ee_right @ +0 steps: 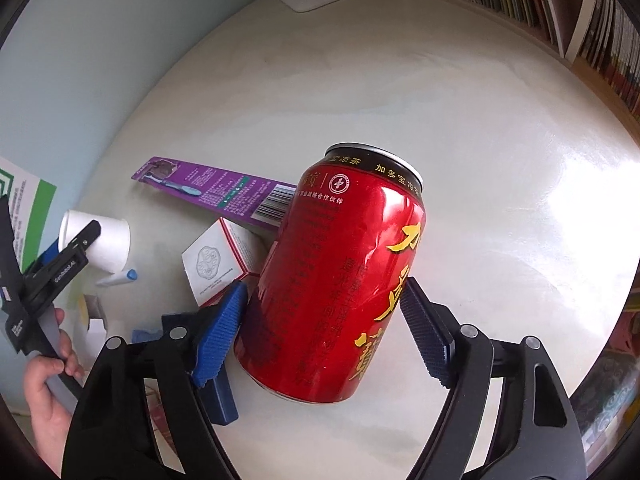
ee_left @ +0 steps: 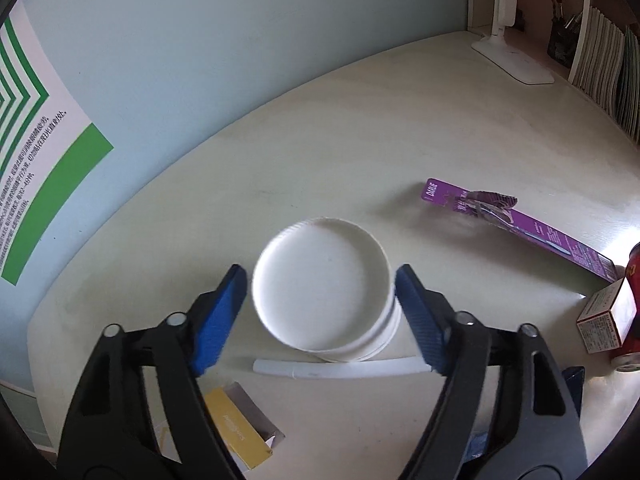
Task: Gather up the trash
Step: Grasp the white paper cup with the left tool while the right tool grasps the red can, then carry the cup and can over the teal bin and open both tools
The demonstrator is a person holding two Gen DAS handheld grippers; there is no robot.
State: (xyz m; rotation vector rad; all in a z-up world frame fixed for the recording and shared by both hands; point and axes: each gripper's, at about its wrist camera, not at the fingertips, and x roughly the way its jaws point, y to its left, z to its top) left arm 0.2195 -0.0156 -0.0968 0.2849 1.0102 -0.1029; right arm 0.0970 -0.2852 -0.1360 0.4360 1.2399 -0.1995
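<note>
My left claw straddles the upturned white paper cup at frame centre, blue pads just clear of it, nothing gripped. My right claw brackets the dented red drink can on the pale desk, left pad touching, right pad off.

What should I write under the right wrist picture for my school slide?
Right gripper straddling a dented red can on the table, beside a small box and purple toothbrush pack.
</note>
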